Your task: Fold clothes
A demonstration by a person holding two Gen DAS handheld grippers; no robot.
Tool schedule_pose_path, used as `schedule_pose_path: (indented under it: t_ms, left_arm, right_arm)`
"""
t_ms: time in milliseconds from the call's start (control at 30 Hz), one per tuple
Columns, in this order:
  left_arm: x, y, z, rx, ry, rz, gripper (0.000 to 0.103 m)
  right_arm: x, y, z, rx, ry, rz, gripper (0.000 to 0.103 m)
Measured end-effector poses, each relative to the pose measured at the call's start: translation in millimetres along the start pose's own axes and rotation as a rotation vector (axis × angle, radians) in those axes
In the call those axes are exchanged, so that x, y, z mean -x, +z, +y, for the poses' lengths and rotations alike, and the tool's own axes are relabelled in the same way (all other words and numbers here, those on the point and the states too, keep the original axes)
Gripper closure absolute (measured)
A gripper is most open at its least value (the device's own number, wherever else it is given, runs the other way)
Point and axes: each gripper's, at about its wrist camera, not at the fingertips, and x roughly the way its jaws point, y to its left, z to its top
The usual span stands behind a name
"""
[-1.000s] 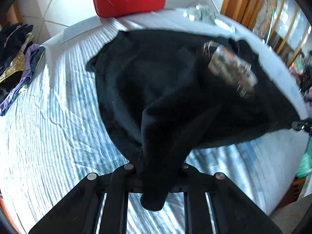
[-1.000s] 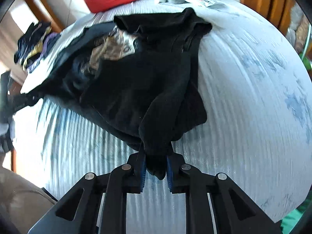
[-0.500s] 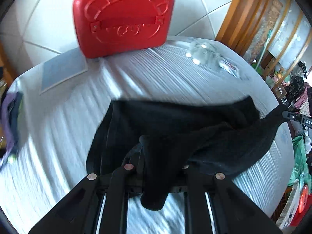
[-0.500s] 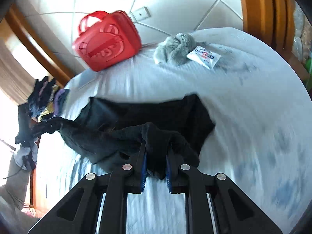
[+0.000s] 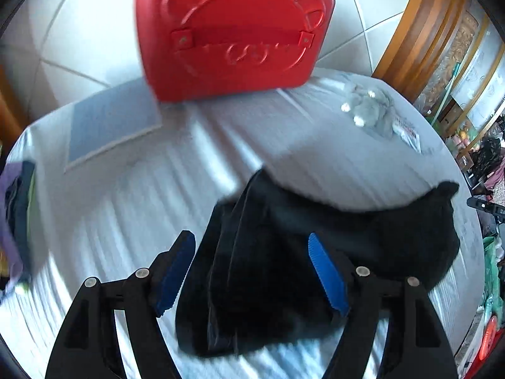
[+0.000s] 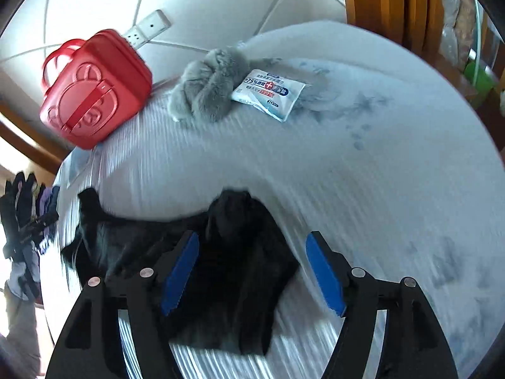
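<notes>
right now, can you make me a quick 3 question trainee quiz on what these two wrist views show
1. True or false: the left tongs are shut on the black garment.
2. Which lies against the grey fluffy item on the bed?
A. a wipes packet
B. a glass
C. a shoe
3. Fill in: the case standing at the far edge of the bed is coloured ____.

Key: 1 false, both the left and the right tongs stand open over the garment; 2 A; 3 red.
</notes>
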Motion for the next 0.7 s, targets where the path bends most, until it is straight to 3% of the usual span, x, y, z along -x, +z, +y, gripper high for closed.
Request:
schedule_pose_path:
  t_ms: [133,233,300,367,500,533,567,600,633,700]
  left_arm:
    - [-6.3,-35.7,0.0,-0.024,0.054,0.037,0.028]
    - [-16.8,-44.4,-4.7,-0.017,0.039,0.051,0.028]
    - [-19.8,-46.1,-11.4,-0.022,0.040,0.042,0.029]
    - [-27.3,-45.4,-14.5,-0.012,0.065,0.049,0.037]
    - [-45.4,-47.0,-8.8,0.022,0.094,0.094,0.037]
    - [-49.6,-47.9,-7.5,0.029,0.105,0.109,0.044]
    - [-53.9,-48.9,-6.1,0.036,0.116,0.124,0.057]
    - [-56.4,-49.6,-5.0,0.040,0.127,0.130,0.062]
    - [-55.2,-49.7,-4.1,0.042,0.137,0.122,0.075]
    - [-51.8,-49.4,-0.4,0.061,0.132,0.121,0.080]
  right_arm:
    - [12.3,-43.2,5.4,-0.009,-0.011,0.033,0.033]
    - [11.0,-67.7,1.3,-0.039,-0.023,0.064,0.033]
    - [11.4,-77.1,-3.4,-0.048,-0.030,0.072,0.033]
    - [11.5,-82.9,-4.5,-0.046,-0.041,0.073,0.033]
    - [8.2,-85.8,-3.6,-0.063,-0.013,0.062,0.039]
    - [7.2,-86.0,-3.0,-0.066,-0.007,0.058,0.039]
    - [5.4,-85.3,-2.0,-0.070,0.002,0.055,0.039]
    - [2.2,-83.8,-0.7,-0.073,0.009,0.052,0.039]
    - [-1.3,-82.2,0.5,-0.075,0.006,0.046,0.039]
    - [-12.4,-79.0,4.9,-0.073,0.010,0.054,0.040]
